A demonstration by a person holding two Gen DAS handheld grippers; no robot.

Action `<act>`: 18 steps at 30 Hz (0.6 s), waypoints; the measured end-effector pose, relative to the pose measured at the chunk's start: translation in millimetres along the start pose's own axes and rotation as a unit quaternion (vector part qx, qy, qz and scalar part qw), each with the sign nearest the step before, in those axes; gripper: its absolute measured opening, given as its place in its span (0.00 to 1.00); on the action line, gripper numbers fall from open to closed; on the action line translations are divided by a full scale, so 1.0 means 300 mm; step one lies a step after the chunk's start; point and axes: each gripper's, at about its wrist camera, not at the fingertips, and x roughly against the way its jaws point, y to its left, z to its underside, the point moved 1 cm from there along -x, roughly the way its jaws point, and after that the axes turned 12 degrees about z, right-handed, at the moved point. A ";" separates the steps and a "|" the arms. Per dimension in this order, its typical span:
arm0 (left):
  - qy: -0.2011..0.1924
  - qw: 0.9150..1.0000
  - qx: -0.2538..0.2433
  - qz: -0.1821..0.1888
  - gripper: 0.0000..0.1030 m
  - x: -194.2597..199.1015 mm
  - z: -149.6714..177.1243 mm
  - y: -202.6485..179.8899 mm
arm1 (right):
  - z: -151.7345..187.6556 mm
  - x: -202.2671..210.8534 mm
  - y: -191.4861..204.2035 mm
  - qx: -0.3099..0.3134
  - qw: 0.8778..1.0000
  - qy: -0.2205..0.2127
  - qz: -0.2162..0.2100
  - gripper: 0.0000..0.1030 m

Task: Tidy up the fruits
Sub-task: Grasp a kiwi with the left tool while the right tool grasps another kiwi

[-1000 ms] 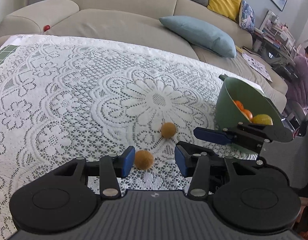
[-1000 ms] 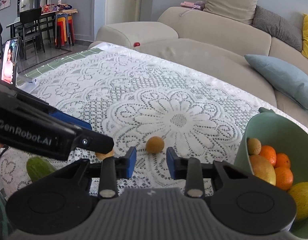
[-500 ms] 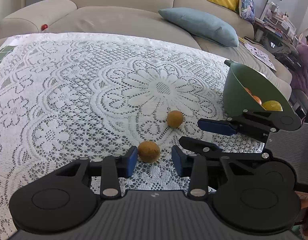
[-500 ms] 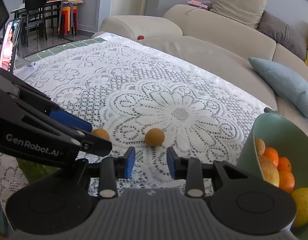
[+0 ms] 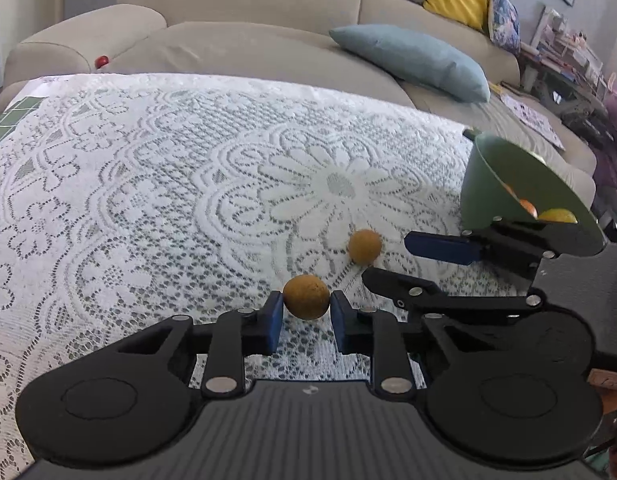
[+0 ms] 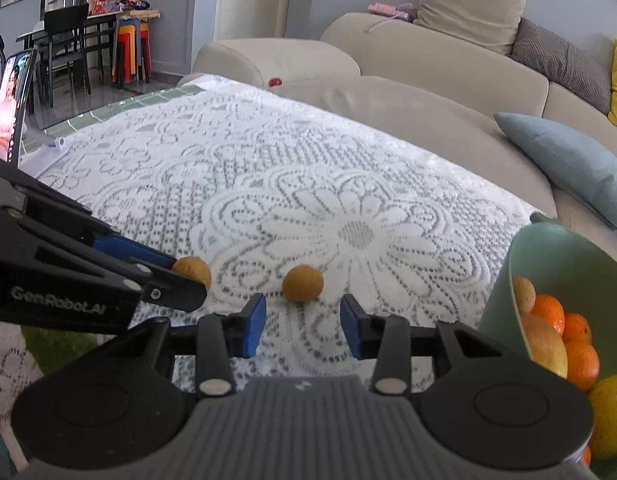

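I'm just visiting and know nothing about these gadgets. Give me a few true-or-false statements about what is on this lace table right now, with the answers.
1. The left gripper has its fingers pressed on a small brown fruit. True.
2. The right gripper grips the second brown fruit. False: its fingers stand open, with that fruit ahead of them on the lace tablecloth.
3. The green bowl holds oranges. True.
4. The green bowl is empty. False: several fruits lie in it.
5. A blue cushion lies on the sofa. True.
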 end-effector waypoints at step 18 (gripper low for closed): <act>-0.006 1.000 0.020 -0.015 0.27 -0.007 -0.014 0.020 | -0.022 -0.079 0.011 -0.020 0.999 0.021 -0.012 0.25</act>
